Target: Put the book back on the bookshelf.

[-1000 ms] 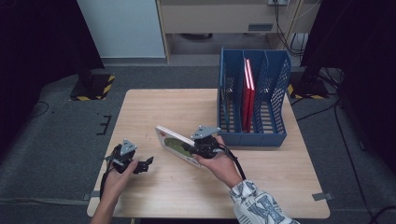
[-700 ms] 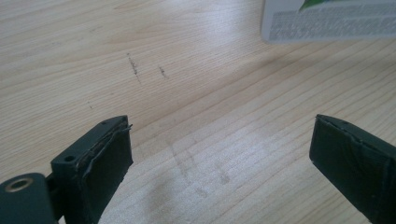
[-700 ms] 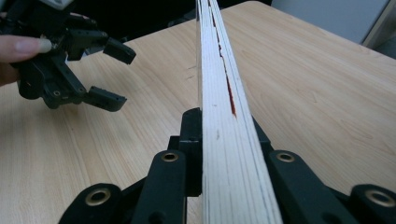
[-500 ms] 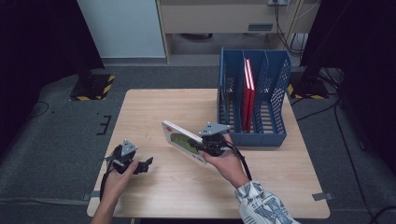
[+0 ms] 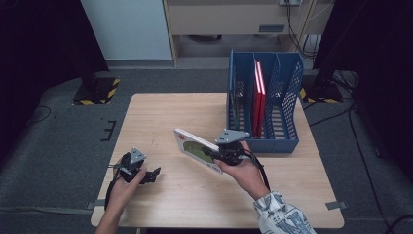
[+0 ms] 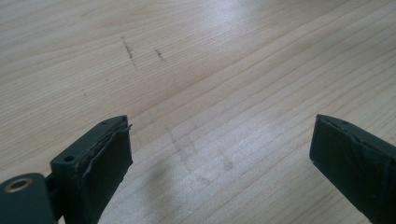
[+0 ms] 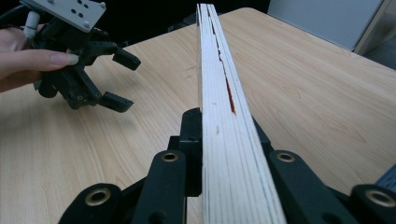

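Right tool clamped board book at frame centre, tilted above tabletop, left of blue file rack. Left tool, lower left, gaped wide, empty, on tabletop.

Evenly lit from overhead in the high view; table bright, both upper corners and left edge sunk in near black. Soft, slightly grainy throughout. Broad pale glare across the wood in the left gripper view, faint shadow beneath the jaws. Right gripper view sharp up close, background at upper right blurred.
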`<action>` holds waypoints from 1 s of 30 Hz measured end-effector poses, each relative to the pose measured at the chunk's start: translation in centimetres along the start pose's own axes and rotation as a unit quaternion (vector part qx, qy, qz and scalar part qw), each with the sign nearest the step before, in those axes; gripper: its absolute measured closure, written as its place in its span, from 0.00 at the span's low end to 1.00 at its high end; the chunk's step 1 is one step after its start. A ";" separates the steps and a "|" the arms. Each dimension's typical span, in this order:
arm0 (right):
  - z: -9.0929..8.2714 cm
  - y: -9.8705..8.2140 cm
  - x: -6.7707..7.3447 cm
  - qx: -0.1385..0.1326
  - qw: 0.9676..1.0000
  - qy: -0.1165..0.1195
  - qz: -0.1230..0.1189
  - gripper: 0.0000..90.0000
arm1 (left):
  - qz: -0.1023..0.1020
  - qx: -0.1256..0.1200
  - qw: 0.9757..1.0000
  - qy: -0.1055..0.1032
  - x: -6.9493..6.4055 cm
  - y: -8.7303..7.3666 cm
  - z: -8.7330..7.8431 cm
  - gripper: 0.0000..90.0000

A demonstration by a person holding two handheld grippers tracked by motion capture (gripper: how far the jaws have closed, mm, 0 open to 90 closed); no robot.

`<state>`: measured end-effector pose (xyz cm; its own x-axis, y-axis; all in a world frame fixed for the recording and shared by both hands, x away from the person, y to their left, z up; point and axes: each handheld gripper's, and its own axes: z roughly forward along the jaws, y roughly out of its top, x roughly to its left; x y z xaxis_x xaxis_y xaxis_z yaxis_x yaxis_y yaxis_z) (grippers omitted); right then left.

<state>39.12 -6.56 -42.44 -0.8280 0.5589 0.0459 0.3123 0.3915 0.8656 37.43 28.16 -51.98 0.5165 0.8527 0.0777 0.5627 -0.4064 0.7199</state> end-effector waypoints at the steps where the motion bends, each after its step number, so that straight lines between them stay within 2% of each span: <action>1: -0.1 -0.1 -0.1 0.002 1.000 -0.001 0.000 0.84 | 0.000 0.000 1.000 0.000 0.0 0.0 0.0 0.06; 4: -0.5 -0.3 -0.3 0.002 1.000 -0.004 0.003 0.84 | 0.004 0.009 1.000 0.002 0.0 -0.2 0.1 0.06; 14: -2.7 -1.2 -1.2 -0.006 1.000 -0.011 0.015 0.84 | 0.001 0.011 1.000 0.002 0.0 -0.2 0.3 0.05; 25: -4.9 -2.3 -1.5 -0.009 1.000 -0.015 0.022 0.84 | -0.009 0.017 1.000 -0.001 -0.1 -0.4 0.6 0.04; 30: -6.1 -2.7 -1.6 -0.004 0.999 -0.025 0.024 0.84 | -0.009 0.018 1.000 -0.001 0.0 -0.4 0.6 0.04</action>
<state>36.78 -12.96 -41.87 -0.7876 0.6130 0.0631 0.3473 0.3570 0.8671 37.59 28.14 -52.67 0.5076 0.8592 0.0646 0.5939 -0.4032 0.6962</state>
